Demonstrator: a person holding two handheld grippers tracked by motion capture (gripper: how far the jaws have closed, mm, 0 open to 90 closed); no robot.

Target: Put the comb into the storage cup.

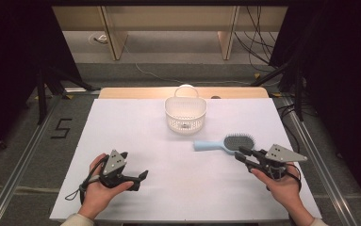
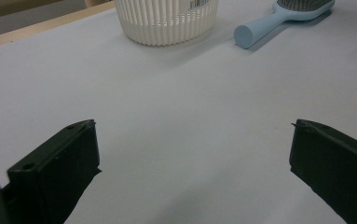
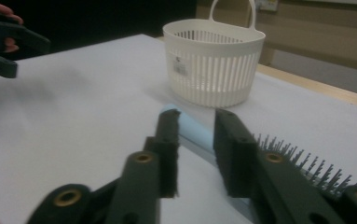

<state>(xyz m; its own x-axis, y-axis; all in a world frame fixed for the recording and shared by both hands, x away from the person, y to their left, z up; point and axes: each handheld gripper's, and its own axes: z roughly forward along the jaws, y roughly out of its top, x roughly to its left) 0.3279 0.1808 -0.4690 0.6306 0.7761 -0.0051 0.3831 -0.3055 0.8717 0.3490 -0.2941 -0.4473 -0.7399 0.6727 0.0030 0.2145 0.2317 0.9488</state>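
Your right gripper (image 1: 241, 153) sits at the near right of the white table (image 1: 121, 141), its tips just at the near edge of the hairbrush (image 1: 225, 142). In the right gripper view the two black jaws stand either side of the brush's light blue handle (image 3: 192, 130) with a narrow gap between them; the handle shows through that gap, but you cannot tell from the pictures whether the pads press on it, so whether it is grasped or merely straddled stays unclear.

The hairbrush lies flat on the table right of the middle, bristles up, its handle pointing left and its dark head to the right. The white basket (image 1: 185, 113) stands upright just beyond it toward the far side, near but apart from the brush.

Your left gripper (image 1: 140, 179) rests in your left hand (image 1: 98, 188) at the near left, well apart from brush and basket. In the left gripper view its jaws stand wide, released, with only bare table between them; the basket and the brush handle show far ahead
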